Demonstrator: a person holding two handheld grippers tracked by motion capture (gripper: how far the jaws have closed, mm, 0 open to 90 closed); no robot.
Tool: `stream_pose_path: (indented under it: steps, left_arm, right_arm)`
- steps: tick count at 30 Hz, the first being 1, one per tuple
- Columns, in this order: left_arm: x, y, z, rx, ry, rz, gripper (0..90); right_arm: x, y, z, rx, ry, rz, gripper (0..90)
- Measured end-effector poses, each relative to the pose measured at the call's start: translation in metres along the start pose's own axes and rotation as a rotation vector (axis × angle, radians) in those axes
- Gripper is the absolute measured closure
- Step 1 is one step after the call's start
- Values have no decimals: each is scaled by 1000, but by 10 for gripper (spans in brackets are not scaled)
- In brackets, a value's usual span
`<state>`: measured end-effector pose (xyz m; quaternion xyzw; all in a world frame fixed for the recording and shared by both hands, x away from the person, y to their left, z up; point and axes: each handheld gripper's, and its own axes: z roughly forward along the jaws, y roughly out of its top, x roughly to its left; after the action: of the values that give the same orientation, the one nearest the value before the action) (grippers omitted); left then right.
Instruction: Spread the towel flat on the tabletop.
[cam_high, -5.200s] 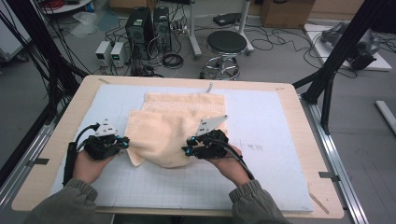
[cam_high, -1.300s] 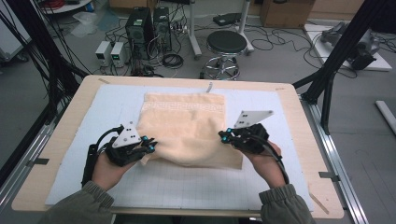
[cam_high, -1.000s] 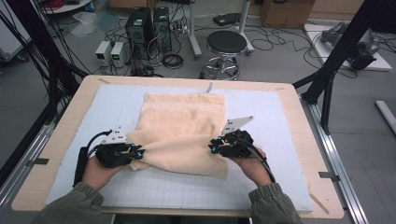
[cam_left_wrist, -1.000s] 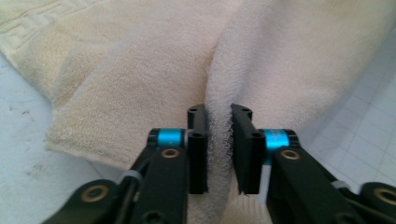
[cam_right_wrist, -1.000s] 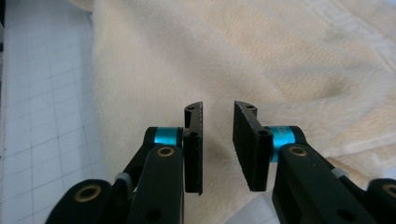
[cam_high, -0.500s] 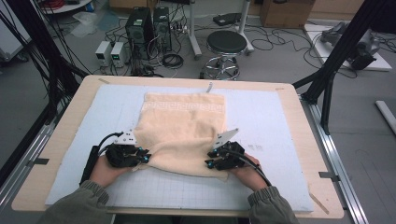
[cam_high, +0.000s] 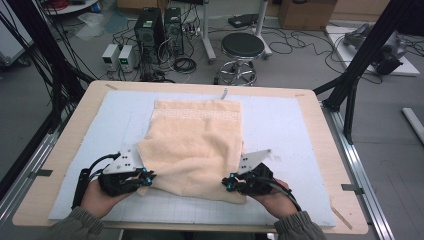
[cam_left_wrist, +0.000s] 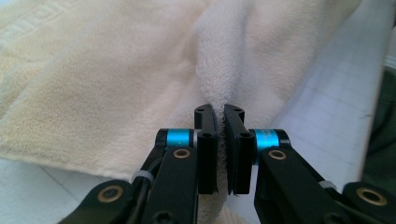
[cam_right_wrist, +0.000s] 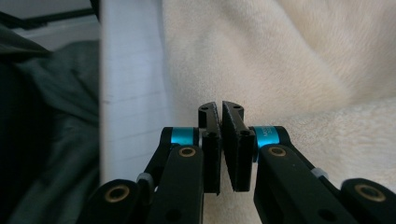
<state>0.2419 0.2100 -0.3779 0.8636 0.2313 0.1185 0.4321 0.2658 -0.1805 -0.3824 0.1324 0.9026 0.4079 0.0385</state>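
Left claw (cam_left_wrist: 219, 114) pinching towel (cam_high: 197, 145) | right claw (cam_right_wrist: 220, 112) closed at towel edge

Both tongs (cam_high: 146, 176) newly clamped on towel (cam_high: 195, 145)

A black round stool (cam_high: 242, 46) stood on the floor beyond the counter (cam_high: 90, 107), near two computer towers (cam_high: 159, 26), tangled cables (cam_high: 184, 64) and a cardboard box (cam_high: 305, 12).

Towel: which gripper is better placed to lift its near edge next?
Probably left: the left gripper pinches a ridge of the towel, while the right gripper is shut over it with no fabric visible between its jaws.
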Motion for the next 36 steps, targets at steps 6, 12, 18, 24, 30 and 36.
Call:
stream_pose_path:
  steps: [6,12,18,24,30,36]
  left_arm:
    - [-24,-2,-26,-45,-55,14,739]
    - [3,-4,-8,-43,13,-2,608]
    - [30,-15,32,14,29,-39,553]
    - [43,-22,59,129,38,-64,556]
    - [44,-26,59,134,12,-101,804]
    - [35,-25,54,141,19,-98,855]
  right_arm:
    - [35,-1,-29,-76,7,-39,721]
    - [10,0,-25,-69,-100,-30,615]
    - [-30,-9,9,-9,-142,7,539]
    - [-50,-22,35,42,-150,43,590]
    - [-51,-31,44,62,-91,77,813]
    - [-41,-31,37,45,-36,86,844]
